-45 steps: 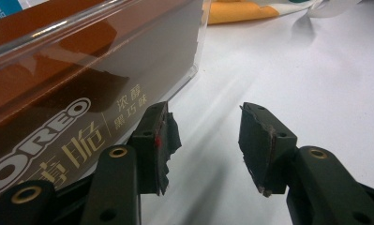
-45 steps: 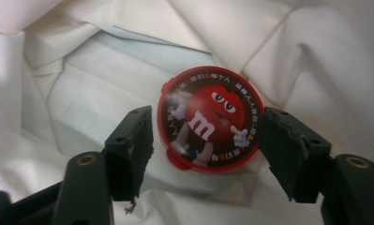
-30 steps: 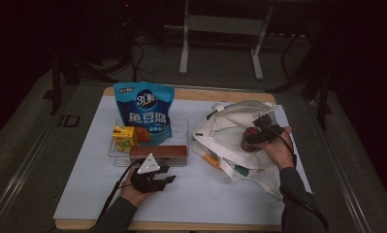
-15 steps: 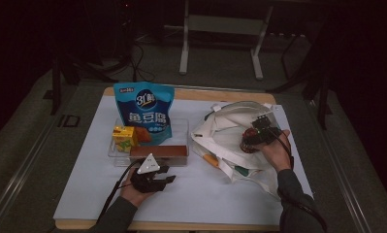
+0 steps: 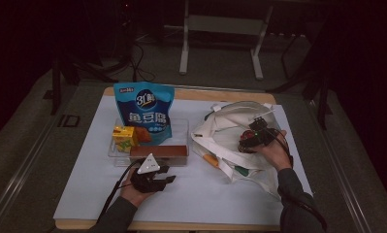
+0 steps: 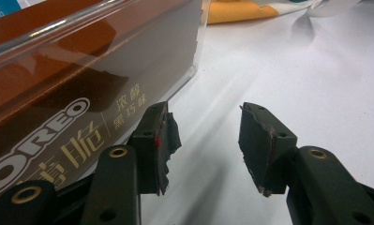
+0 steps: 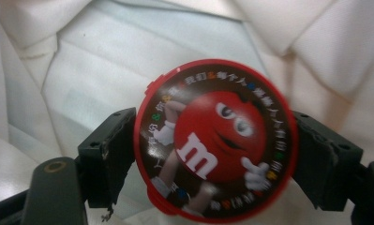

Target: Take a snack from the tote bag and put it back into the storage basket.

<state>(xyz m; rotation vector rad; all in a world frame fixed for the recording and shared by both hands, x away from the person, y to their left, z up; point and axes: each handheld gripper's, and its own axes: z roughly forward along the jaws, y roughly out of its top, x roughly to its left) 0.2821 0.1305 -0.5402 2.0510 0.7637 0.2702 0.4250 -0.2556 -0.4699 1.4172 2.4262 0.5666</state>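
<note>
My right gripper (image 5: 249, 139) is shut on a round red M&M's tin (image 7: 215, 140), one jaw on each side of its rim. It holds the tin just above the folds of a white tote bag (image 5: 227, 127) at the table's right; the cloth (image 7: 81, 56) lies close behind the tin. My left gripper (image 5: 150, 170) rests open on the white tabletop near the front, with nothing between its jaws (image 6: 203, 136). Its left jaw is close beside a clear tray's wall (image 6: 194, 56), behind which lies a brown Oreo box (image 6: 58, 93).
The clear tray (image 5: 181, 128) also holds a blue snack pouch (image 5: 145, 109) standing upright and a yellow carton (image 5: 124, 136), with the Oreo box (image 5: 158, 151) along its front. An orange item (image 5: 211, 160) pokes from the bag's near edge. Stand legs rise beyond the table.
My right gripper has shifted slightly left and nearer with the tin, staying over the bag. The left gripper has not moved.
</note>
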